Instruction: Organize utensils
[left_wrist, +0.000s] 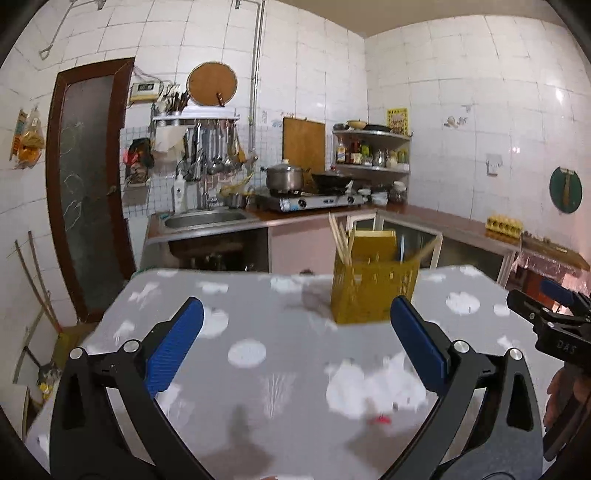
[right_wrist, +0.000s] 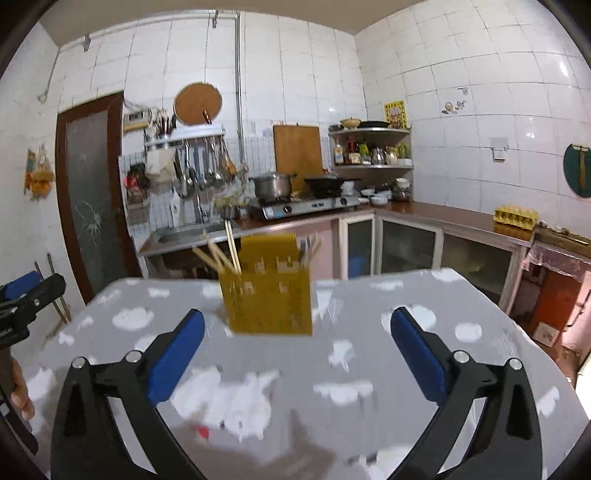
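Observation:
A yellow utensil holder (left_wrist: 373, 291) stands on the grey cloud-patterned table (left_wrist: 258, 332), with several wooden chopsticks (left_wrist: 339, 240) sticking out of it. It also shows in the right wrist view (right_wrist: 269, 302), its chopsticks (right_wrist: 221, 254) leaning left. My left gripper (left_wrist: 295, 314) is open and empty, above the table, short of the holder. My right gripper (right_wrist: 297, 321) is open and empty, also short of the holder. Each gripper appears at the edge of the other's view: the right one in the left wrist view (left_wrist: 546, 314), the left one in the right wrist view (right_wrist: 26, 302).
A small red item (left_wrist: 382, 419) lies on a white patch of the table close to me. Behind the table runs a counter with a sink (left_wrist: 205, 218), a gas stove with a pot (left_wrist: 284, 177), a corner shelf and an egg tray (left_wrist: 504, 223). A door (left_wrist: 88, 192) stands at left.

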